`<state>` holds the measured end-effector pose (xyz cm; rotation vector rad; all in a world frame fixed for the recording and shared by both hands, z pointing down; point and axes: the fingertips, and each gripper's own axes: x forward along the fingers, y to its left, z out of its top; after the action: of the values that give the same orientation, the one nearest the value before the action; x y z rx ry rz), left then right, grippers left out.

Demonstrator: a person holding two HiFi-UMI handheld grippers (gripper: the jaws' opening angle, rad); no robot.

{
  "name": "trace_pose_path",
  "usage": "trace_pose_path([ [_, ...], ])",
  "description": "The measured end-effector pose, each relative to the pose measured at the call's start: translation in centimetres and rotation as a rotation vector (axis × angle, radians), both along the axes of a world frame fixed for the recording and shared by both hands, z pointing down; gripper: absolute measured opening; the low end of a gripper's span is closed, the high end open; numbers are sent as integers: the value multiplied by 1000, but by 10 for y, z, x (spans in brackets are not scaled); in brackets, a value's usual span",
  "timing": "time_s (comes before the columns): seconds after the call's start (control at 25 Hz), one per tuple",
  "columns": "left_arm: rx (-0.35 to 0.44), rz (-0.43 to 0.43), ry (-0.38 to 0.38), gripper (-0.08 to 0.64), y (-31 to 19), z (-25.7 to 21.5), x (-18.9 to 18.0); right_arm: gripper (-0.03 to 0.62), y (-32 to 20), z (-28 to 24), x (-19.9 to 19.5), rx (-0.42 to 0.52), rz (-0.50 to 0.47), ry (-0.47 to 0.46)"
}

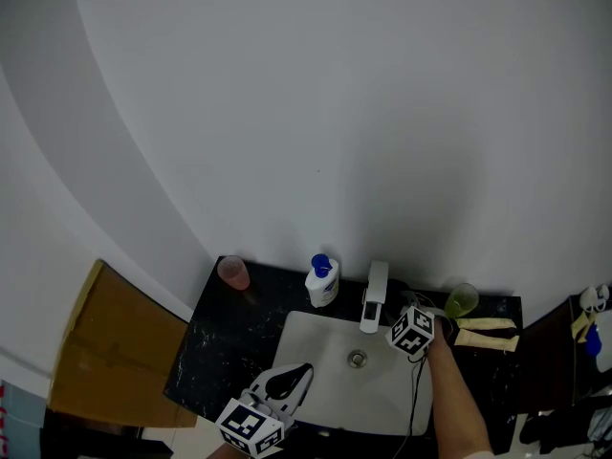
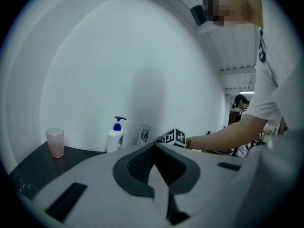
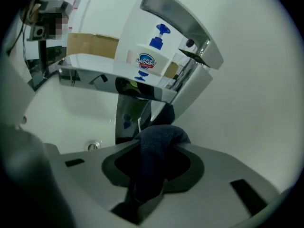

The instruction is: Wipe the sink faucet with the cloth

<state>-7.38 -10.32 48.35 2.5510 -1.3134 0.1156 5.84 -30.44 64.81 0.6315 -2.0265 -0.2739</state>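
The chrome faucet (image 1: 375, 296) stands at the back of the white sink (image 1: 316, 347). In the right gripper view the faucet (image 3: 176, 75) fills the upper middle, very close. My right gripper (image 3: 153, 144) is shut on a dark blue cloth (image 3: 159, 141), and the bunched cloth lies against the faucet's lower body. In the head view the right gripper (image 1: 403, 317) sits just right of the faucet, its marker cube towards me. My left gripper (image 1: 283, 382) hovers over the sink's front left corner; in its own view the left gripper (image 2: 153, 161) has its jaws together with nothing between them.
A white soap bottle (image 1: 322, 280) with a blue pump stands left of the faucet, and a pink cup (image 1: 232, 273) further left on the black counter (image 1: 215, 342). A green cup (image 1: 462, 300) and a pale yellow cloth (image 1: 488, 334) lie at the right. A cardboard box (image 1: 105, 352) stands left of the counter.
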Motion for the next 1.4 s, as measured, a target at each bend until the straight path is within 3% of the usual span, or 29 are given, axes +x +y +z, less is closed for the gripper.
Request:
trace_pose_path([
  [0.16, 2, -5, 0, 0, 1, -2, -1, 117, -2, -31, -7, 16, 1, -116],
  [0.32, 8, -11, 4, 0, -3, -5, -3, 117, -1, -118, -5, 152, -1, -307],
  [0.4, 11, -14, 7, 0, -5, -6, -3, 118, -1, -147, -2, 200, 6, -358],
  [0.48, 12, -14, 12, 0, -6, -5, -2, 118, -4, -137, 10, 195, 37, -300],
  [0.64, 9, -6, 13, 0, -4, -3, 0, 118, 1, -40, 30, 53, 48, -37],
  [0.72, 7, -6, 11, 0, -4, -3, 1, 118, 4, -7, 28, 6, 42, 18],
  [0.88, 7, -10, 9, 0, -5, -4, 2, 117, 0, 0, 7, 7, 15, -9],
  [1.04, 9, -9, 11, 0, -6, -4, 4, 118, -4, -30, -6, 40, -13, -82],
  [1.28, 16, -6, 20, 1, -8, -6, 4, 118, -11, -150, -2, 240, 15, -341],
  [1.4, 19, 2, 24, 0, -8, -7, 8, 118, -12, -141, 7, 245, 18, -245],
])
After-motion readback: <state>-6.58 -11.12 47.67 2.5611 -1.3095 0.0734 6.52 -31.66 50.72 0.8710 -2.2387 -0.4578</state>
